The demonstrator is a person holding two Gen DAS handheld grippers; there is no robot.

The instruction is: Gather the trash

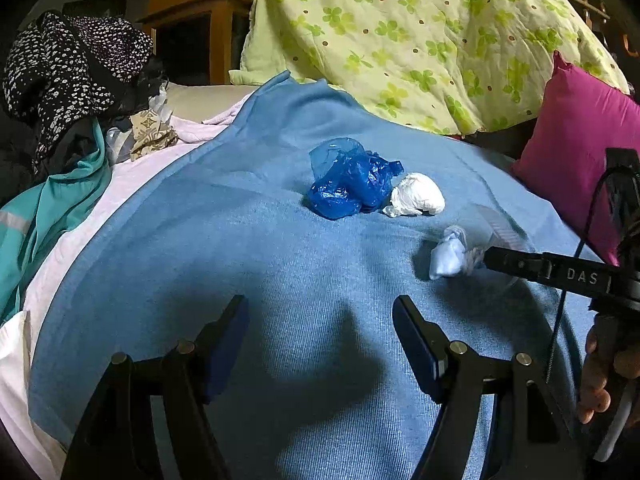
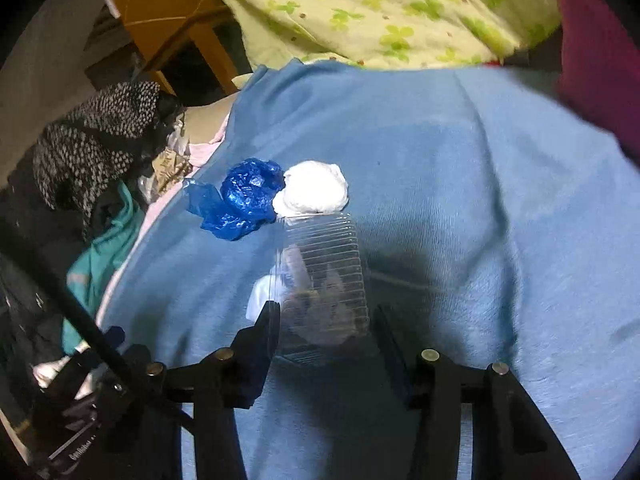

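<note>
Right claw: my right gripper (image 2: 324, 336) straddles the clear ribbed cup (image 2: 324, 280); whether the pads press it, I can't tell.
Cup axis: lengthwise, away from me.
Left claw: left gripper (image 1: 320, 344) spread, empty.
Beyond cup: white wad (image 2: 312, 194), then blue bag (image 2: 240, 204).
Room: blue blanket (image 2: 460, 200) open rightward.

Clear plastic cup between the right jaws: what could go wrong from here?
1. The clear ribbed cup is thin and blurred; the right gripper may crush it or let it slip.
2. A pale wad sits at the cup's mouth and could fall onto the blue blanket.
3. The blue bag and white wad lie close by and could get knocked.
</note>
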